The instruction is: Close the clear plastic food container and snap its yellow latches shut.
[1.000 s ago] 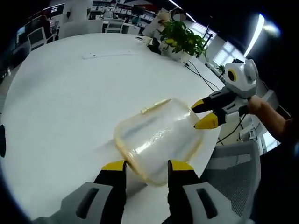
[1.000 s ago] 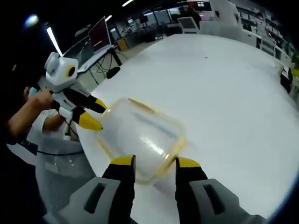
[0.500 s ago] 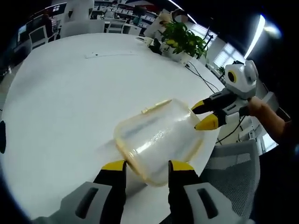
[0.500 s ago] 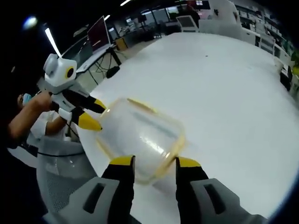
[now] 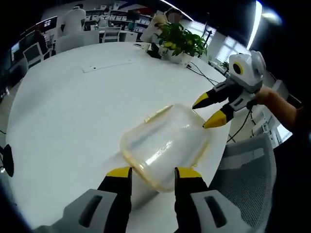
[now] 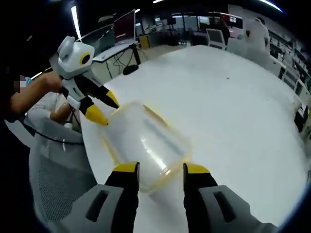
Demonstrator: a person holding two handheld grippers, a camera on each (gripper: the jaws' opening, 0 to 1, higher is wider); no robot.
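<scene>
Yellow tips of my left gripper (image 5: 153,172) sit spread apart right at the near rim of the clear plastic container (image 5: 163,145), holding nothing, and my right gripper (image 6: 160,168) waits the same way at the box's other end with its jaws apart too. The lid looks like it is already on the box, so I think I am at the latch step, and next I must press a yellow latch (image 5: 159,111) flat against the side. The box sits close to the near edge of the white table (image 5: 63,107), beside a grey chair (image 5: 245,170), with lots of bare room farther in toward the green plant (image 5: 183,41).
</scene>
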